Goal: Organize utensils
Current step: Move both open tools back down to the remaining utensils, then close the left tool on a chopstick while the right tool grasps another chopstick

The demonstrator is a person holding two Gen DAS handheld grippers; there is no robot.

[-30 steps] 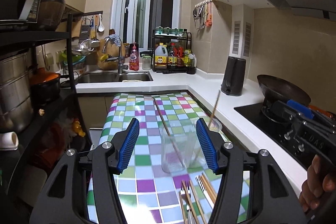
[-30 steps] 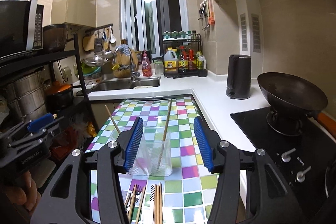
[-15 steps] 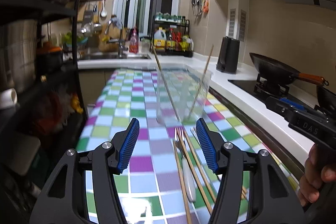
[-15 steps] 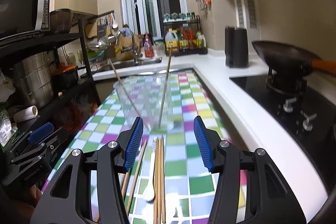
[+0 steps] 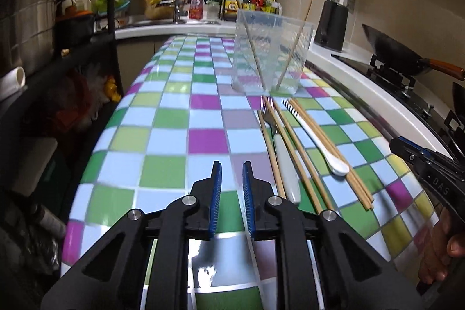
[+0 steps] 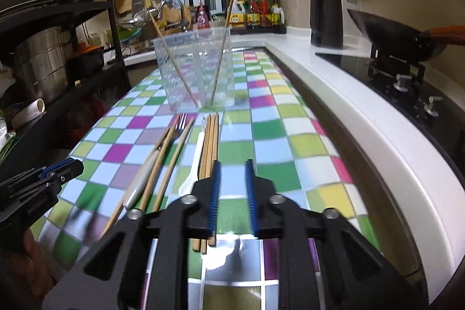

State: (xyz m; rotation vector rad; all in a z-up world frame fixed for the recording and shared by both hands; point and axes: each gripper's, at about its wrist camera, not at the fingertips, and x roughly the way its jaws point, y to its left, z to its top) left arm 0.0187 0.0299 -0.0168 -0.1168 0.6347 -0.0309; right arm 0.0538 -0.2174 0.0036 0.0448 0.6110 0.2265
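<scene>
A clear plastic cup (image 5: 270, 57) (image 6: 194, 71) stands on the checkered table with two chopsticks leaning in it. In front of it lie loose chopsticks (image 5: 328, 147) (image 6: 210, 141), a white spoon (image 5: 319, 141) (image 6: 193, 164) and a pale-handled fork (image 5: 283, 164) (image 6: 145, 176). My left gripper (image 5: 232, 164) hovers low over the cloth just left of the fork, its jaws closing to a narrow gap with nothing between them. My right gripper (image 6: 232, 163) is shut and empty, and its left finger overlaps the near ends of the chopstick bundle.
A white counter (image 6: 334, 95) runs along the right with a black kettle (image 6: 325, 19), a hob and a wok (image 6: 392, 34). A black shelf rack (image 5: 43, 54) with pots stands at the left. Sink and bottle rack are at the far end.
Both grippers have dropped low toward the table and tilted up, so the utensils now lie close ahead. Both pairs of jaws have gone from wide apart to nearly together.
</scene>
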